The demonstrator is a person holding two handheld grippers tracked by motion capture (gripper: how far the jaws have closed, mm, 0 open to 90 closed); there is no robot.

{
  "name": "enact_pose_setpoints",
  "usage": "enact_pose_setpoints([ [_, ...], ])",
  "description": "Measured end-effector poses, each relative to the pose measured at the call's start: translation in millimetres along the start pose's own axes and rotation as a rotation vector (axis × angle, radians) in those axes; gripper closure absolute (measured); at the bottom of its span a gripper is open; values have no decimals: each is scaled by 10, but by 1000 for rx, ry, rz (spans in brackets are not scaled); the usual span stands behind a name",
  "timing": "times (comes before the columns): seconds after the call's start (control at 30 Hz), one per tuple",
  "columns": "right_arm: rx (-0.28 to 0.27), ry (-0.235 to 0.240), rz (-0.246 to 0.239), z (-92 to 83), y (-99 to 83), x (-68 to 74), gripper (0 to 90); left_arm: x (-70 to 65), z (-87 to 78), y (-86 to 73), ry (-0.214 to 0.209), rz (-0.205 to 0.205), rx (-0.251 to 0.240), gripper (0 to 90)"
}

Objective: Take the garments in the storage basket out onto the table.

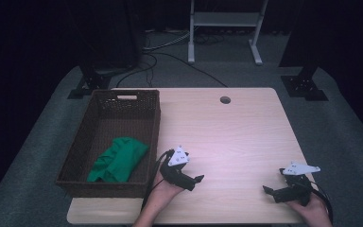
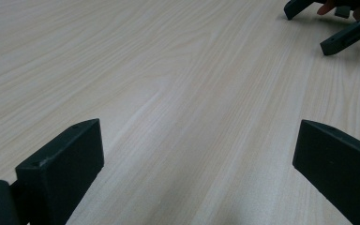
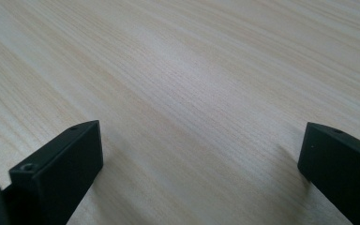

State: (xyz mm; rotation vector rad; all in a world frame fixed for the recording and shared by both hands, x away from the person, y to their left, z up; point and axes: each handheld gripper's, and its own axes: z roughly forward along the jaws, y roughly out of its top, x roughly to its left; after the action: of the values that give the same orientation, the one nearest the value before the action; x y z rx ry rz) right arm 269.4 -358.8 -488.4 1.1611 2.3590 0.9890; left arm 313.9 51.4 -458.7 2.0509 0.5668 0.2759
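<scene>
While your left gripper (image 1: 192, 179) rests low on the bare desk (image 1: 236, 127) with jaws spread wide and empty, your right gripper (image 1: 270, 190) sits well apart near the front right corner, jaws likewise released. The green cloth (image 1: 117, 159) lies crumpled inside the wicker basket (image 1: 123, 97), just left of your left gripper.

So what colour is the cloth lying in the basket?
Green; the cloth shows best in the high view.

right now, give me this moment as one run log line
left tool: open, empty, by basket | right tool: open, empty | green cloth: in wicker basket | table: bare between tools
</scene>
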Motion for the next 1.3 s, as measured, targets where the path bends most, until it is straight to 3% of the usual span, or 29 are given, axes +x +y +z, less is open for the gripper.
enact_pose_setpoints([
  [1.3,0,0,0,0,0,0,0,-10,-88,99,-4,-7,-29,13],
])
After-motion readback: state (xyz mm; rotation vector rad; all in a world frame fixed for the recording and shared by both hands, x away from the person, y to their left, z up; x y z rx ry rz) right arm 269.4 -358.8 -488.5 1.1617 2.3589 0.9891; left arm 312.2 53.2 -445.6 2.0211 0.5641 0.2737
